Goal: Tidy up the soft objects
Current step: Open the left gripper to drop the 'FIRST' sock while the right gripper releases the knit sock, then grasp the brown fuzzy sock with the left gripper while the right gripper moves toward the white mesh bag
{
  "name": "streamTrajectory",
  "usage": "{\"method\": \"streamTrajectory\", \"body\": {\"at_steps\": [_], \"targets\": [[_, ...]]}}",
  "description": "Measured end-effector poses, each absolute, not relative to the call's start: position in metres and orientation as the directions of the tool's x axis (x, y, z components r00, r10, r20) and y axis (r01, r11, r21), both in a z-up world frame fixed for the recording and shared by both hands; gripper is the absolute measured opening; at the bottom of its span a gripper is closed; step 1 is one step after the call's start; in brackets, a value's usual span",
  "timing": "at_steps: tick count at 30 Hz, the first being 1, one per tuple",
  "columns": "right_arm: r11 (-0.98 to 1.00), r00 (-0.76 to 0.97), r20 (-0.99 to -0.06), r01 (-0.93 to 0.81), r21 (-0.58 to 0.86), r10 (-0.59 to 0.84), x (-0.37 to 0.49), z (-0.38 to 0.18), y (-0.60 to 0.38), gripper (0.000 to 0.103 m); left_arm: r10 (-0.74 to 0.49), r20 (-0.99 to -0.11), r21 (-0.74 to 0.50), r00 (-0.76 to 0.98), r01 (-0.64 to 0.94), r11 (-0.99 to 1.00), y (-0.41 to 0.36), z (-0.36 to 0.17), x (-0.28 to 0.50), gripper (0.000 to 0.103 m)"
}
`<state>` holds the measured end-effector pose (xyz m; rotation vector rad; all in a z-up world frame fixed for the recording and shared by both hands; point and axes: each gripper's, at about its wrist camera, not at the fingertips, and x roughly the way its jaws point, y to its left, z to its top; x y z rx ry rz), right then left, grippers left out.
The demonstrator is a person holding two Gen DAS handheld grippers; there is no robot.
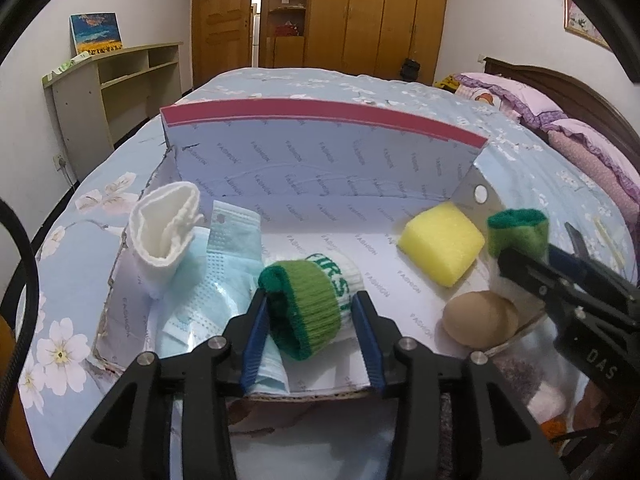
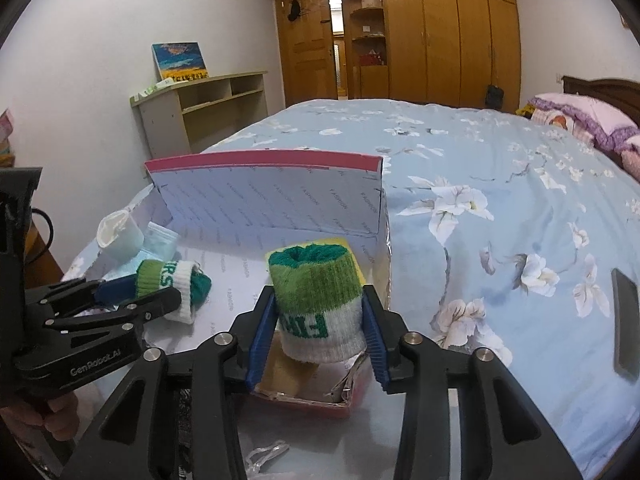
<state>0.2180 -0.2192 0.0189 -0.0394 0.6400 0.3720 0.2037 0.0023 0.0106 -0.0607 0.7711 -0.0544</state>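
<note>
Left wrist view: your left hand-held gripper (image 1: 310,322) sits at the near edge of the open cardboard box (image 1: 320,168), blue pads either side of a rolled green-and-white sock (image 1: 314,304). Left pad touches the green cuff; on the right pad I can't tell if there's contact. The sock's lower end looks to be down on the box floor.

Just left of it: a crumpled pale blue face mask (image 1: 224,276) on the box floor. A rolled white sock (image 1: 166,226) stands against the left wall, opening up. To the right, near you, a tan round piece (image 1: 478,318) lies flat; beyond it a yellow sponge (image 1: 442,242) sits near the right wall. The box lid stands upright at the back, red strip along its top.

Right wrist view: your right hand-held gripper (image 2: 320,330) has a second green-and-white sock (image 2: 318,304) upright between its pads, green cuff on top, white band with green letters below. Both pads look to be against its sides; the sock is over the box's right near corner. The yellow sponge shows just behind it. Your left hand (image 2: 52,416) is visible at lower left.

Box rests on a bed (image 2: 500,200) with a light blue floral cover. A dark phone-like slab (image 2: 626,324) lies on the cover to the right. Far end: purple pillows (image 2: 584,120) at the headboard, wooden wardrobe (image 2: 420,36), low shelf unit (image 2: 208,104) with a painting (image 2: 180,61) on top.
</note>
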Motion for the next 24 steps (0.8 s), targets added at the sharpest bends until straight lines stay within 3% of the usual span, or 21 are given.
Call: {"method": "streamTrajectory", "body": {"at_steps": [6, 24], "targets": [[0.931, 0.746, -0.574, -0.353, 0.092, 0.339, 0.214, 0.022, -0.221, 0.051, -0.088, -0.683, -0.089, 0.725, 0.036, 0.995, 0.005, 0.022, 0.194, 0.049], [0.932, 0.769, -0.544, -0.355, 0.072, 0.335, 0.167, 0.046, -0.236, 0.052, -0.217, -0.65, -0.149, 0.728, 0.157, 0.976, -0.012, 0.051, 0.144, 0.05]]}}
